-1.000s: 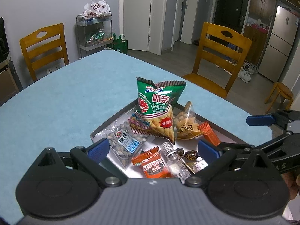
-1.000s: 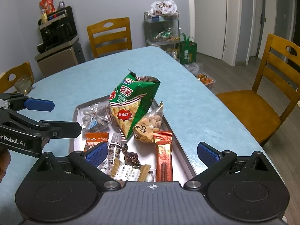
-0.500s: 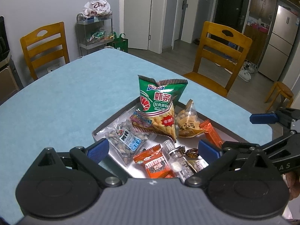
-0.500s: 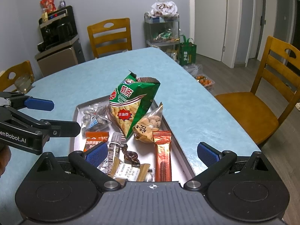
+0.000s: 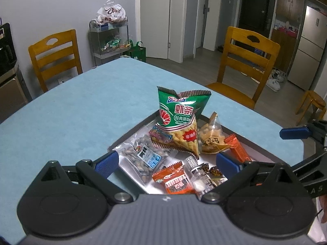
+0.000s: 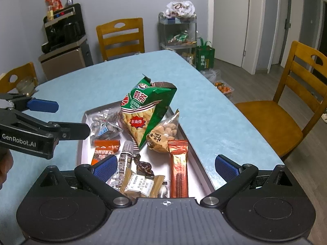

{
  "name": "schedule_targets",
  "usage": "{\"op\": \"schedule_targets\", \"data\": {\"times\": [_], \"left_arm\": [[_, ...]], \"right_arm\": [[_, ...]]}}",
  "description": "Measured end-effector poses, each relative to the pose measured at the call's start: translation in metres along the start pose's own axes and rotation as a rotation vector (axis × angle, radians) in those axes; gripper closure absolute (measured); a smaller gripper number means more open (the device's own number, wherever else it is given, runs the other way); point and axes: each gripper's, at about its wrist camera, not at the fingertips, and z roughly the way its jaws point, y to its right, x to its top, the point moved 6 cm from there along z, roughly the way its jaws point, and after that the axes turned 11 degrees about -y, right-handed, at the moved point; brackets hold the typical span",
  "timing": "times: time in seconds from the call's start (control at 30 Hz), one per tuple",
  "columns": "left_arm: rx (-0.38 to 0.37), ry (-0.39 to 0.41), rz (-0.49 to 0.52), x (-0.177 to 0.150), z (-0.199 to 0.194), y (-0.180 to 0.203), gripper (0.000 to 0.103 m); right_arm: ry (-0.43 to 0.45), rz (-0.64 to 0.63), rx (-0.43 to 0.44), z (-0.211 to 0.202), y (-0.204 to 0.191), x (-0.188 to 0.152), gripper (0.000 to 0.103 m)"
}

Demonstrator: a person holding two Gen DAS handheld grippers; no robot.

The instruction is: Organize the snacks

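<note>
Both claws spread wide, nothing gripped. Left claw point(image 5: 166, 162) hovers at the near-left corner of the metal tray point(image 5: 130, 131) on the blue desk point(image 5: 81, 110); right claw point(image 6: 164, 166) hovers over the tray's near end.

Snacks are all in the tray:
- green shrimp-strip bag point(image 5: 180, 120) stands upright, dead ahead of both claws, at the far end
- clear nut pack point(image 5: 143, 153) just ahead of the left claw's left finger, lying flat
- peanut pouch point(image 6: 163, 133) leaning against the green bag, ahead of the right claw
- orange-red wafer bar point(image 6: 178, 167) lengthwise between the right claw's fingers, closer to the right one
- orange snack packet point(image 6: 105, 150) and small clear bottle point(image 6: 124, 159) just past the right claw's left finger
- dark wrapped candy point(image 6: 144, 166) and tan packet point(image 6: 141, 185) nearest the right claw body

Left claw visible in the right wrist view at far left, beside the tray, fingers apart.
</note>
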Motion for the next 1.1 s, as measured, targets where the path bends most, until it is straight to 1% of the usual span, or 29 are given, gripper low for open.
{"op": "schedule_targets", "data": {"times": [0.13,0.33,0.93,1.1], "left_arm": [[-0.004,-0.011,-0.035,-0.0023,0.0028,-0.0039,0.001],[0.031,0.004,-0.013,-0.0036,0.0021,-0.0037,0.001],[-0.009,-0.012,0.03,-0.0021,0.0063,0.0033,0.001],[-0.004,-0.017,0.036,-0.002,0.0072,0.0025,0.001]], "right_arm": [[-0.002,-0.007,-0.003,-0.0009,-0.0016,-0.0001,0.0],[-0.011,-0.012,-0.004,-0.0002,-0.0046,-0.0022,0.0],[-0.016,-0.011,-0.009,-0.0003,-0.0053,-0.0028,0.0],[-0.02,-0.011,-0.009,0.0004,-0.0058,-0.0036,0.0]]}}
